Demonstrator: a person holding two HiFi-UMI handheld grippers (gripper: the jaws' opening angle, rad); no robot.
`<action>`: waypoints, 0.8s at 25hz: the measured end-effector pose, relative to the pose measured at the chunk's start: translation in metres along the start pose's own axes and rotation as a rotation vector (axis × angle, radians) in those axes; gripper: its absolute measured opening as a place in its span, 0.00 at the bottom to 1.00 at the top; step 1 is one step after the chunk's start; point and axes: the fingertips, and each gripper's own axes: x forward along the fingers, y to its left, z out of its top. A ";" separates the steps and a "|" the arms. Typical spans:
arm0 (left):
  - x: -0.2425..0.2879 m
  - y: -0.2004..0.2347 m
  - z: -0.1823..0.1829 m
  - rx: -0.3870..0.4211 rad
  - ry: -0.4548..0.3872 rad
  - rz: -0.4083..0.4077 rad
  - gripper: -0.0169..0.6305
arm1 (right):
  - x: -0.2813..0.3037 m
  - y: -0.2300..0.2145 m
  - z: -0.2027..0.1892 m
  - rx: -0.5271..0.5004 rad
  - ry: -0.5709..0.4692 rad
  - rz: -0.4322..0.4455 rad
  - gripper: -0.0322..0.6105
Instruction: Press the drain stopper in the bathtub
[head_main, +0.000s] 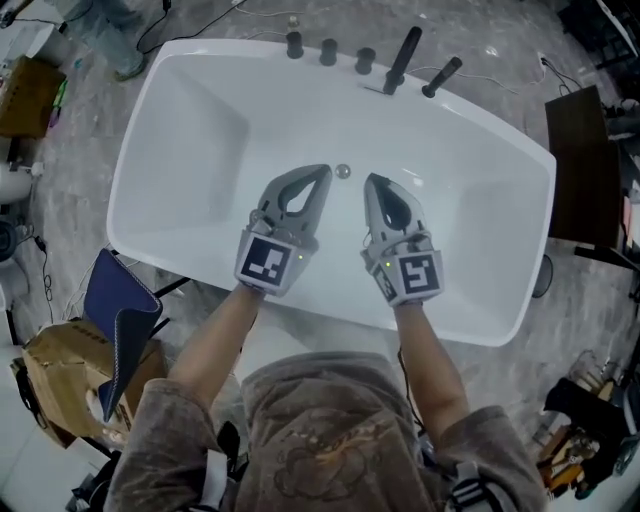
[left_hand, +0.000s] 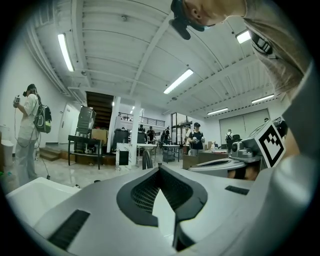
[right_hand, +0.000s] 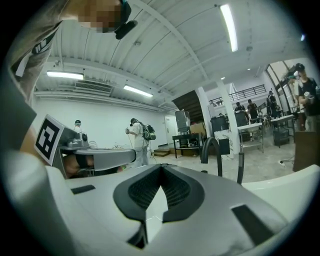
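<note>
Forearms (head_main: 215, 335) reach over white bathtub (head_main: 200, 110)
Left gripper (head_main: 318, 175), right gripper (head_main: 372, 182): jaws closed, empty; drain stopper (head_main: 343, 172) between their tips

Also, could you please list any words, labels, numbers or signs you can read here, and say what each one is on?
No readable text in any view.
Left gripper and right gripper: each cube carries black-and-white square markers, patterns only, no letters.
Shirt: faint chest print, too blurred to read.
</note>
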 end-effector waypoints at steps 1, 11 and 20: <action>0.003 0.004 -0.005 -0.002 -0.001 -0.004 0.04 | 0.005 -0.002 -0.007 0.002 0.005 -0.005 0.05; 0.041 0.034 -0.069 0.000 -0.005 -0.065 0.04 | 0.053 -0.020 -0.056 0.008 -0.020 -0.015 0.05; 0.063 0.050 -0.132 -0.004 0.000 -0.084 0.04 | 0.084 -0.038 -0.116 0.008 -0.001 -0.033 0.05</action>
